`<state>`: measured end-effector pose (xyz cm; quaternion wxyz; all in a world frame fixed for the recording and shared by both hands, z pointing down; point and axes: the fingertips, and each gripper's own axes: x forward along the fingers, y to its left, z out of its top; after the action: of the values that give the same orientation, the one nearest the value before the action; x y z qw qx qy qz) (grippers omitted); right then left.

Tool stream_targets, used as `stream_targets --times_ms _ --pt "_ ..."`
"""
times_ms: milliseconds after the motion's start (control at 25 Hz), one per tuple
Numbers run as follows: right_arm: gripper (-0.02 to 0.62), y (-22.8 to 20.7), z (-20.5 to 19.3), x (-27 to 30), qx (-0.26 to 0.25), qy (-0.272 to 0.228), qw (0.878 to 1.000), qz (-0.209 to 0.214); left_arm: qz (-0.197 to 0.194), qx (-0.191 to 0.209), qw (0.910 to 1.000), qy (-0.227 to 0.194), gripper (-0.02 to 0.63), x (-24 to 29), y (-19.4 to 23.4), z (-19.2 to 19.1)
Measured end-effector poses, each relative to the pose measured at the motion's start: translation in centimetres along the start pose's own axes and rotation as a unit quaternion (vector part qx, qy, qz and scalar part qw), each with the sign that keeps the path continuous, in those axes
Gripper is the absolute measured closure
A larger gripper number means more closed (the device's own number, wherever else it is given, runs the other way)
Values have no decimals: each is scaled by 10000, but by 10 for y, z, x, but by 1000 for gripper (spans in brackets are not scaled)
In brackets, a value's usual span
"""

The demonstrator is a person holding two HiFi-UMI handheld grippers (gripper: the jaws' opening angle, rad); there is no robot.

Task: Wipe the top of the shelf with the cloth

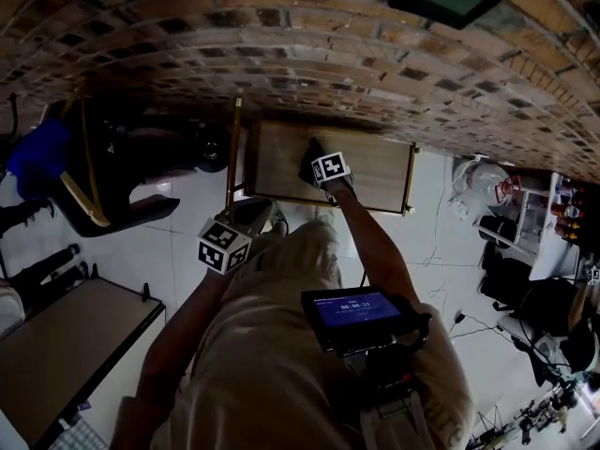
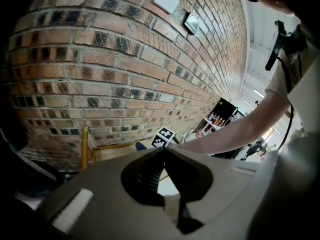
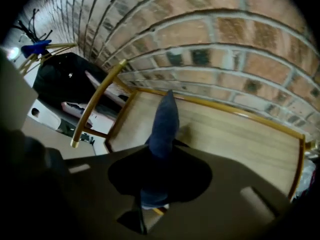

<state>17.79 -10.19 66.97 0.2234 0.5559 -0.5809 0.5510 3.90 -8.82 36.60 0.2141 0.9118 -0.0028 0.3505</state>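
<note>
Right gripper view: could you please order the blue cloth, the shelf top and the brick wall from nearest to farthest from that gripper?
1. Blue cloth: clamped between the jaws.
2. Shelf top: just below the cloth.
3. Brick wall: behind the shelf.

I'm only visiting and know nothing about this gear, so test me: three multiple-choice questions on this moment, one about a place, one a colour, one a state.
1. Where is the cloth?
A. lying on the floor tiles
B. in the right gripper, above the shelf top
C. hanging on the brick wall

2. What colour is the cloth?
A. dark blue
B. white
C. red

3. How do the jaws of the left gripper stand?
A. wide apart
B. closed on the cloth
C. together, with nothing between them

Answers:
1 B: the right gripper view shows the cloth sticking out from its jaws over the wooden top.
2 A: it looks dark blue against the pale wood.
3 C: the left gripper view shows the jaw tips meeting, empty.
</note>
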Motion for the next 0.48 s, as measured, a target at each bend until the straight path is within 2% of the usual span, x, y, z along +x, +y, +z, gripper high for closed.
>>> stream_targets --times_ms 280,480 --pt "511 110 17 68 -357 316 9972 578 51 -41 10000 8 603 -38 51 -24" --pt "511 165 22 111 -522 404 9943 842 80 -51 9999 52 603 -60 77 -43"
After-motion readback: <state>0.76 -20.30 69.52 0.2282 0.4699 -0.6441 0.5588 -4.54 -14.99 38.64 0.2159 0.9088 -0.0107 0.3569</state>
